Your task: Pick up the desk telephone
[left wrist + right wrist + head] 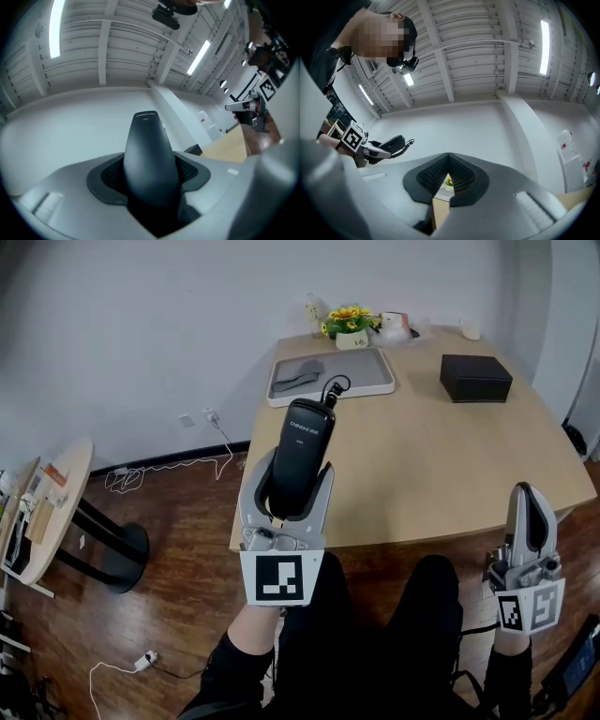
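A black telephone handset [302,456] stands upright in the air in front of the desk's near left corner, with my left gripper [289,486] shut on its lower half. Its black cord [333,388] curls off the top end. In the left gripper view the handset [150,159] fills the space between the dark pads and points up at the ceiling. My right gripper [531,498] is low at the right, off the desk's front edge, shut with nothing in it; its pads [433,176] meet at the tips. From the right gripper view the handset [391,144] shows at the far left.
The wooden desk [422,465] carries a grey tray [375,385] with a grey cloth [298,371], a black box [475,377] and a pot of yellow flowers [349,322] at the back. A round side table [56,512] stands on the left, and cables lie on the wood floor [169,470].
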Available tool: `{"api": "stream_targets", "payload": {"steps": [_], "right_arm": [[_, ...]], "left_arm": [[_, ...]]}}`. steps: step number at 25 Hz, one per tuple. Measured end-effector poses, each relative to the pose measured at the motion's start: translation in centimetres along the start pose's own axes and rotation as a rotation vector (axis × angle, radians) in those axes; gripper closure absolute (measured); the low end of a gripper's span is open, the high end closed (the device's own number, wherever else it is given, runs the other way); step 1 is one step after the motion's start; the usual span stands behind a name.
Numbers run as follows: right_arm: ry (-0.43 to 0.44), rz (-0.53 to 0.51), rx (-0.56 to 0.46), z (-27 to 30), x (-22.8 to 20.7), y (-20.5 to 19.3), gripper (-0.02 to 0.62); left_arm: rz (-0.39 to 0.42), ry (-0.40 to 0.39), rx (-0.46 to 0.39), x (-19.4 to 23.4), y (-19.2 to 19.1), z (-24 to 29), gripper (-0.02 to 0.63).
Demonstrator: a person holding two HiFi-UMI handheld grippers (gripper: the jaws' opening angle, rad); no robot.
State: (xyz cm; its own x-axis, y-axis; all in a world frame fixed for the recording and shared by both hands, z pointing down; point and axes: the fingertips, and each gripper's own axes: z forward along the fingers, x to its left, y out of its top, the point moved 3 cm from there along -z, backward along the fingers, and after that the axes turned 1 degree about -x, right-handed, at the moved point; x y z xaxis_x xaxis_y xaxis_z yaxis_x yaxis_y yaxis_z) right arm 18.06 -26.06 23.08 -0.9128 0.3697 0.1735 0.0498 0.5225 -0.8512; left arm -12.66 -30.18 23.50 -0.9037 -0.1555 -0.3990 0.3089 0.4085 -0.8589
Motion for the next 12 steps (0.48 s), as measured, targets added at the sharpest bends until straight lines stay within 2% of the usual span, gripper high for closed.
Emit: {"api": "stream_targets", "payload": {"steps": [5, 12], "right_arm": [[-0.013, -0.008, -0.024, -0.2, -0.5, 0.6, 0.595], [-0.019, -0.006, -0.013, -0.1, -0.6, 0.4, 0.595]], "left_arm": [[0.111, 0.002, -0.002, -0.3, 0.6, -0.4, 0.344], [0.153, 0.011, 0.001, -0.6, 1.2, -0.7, 0.344]]}}
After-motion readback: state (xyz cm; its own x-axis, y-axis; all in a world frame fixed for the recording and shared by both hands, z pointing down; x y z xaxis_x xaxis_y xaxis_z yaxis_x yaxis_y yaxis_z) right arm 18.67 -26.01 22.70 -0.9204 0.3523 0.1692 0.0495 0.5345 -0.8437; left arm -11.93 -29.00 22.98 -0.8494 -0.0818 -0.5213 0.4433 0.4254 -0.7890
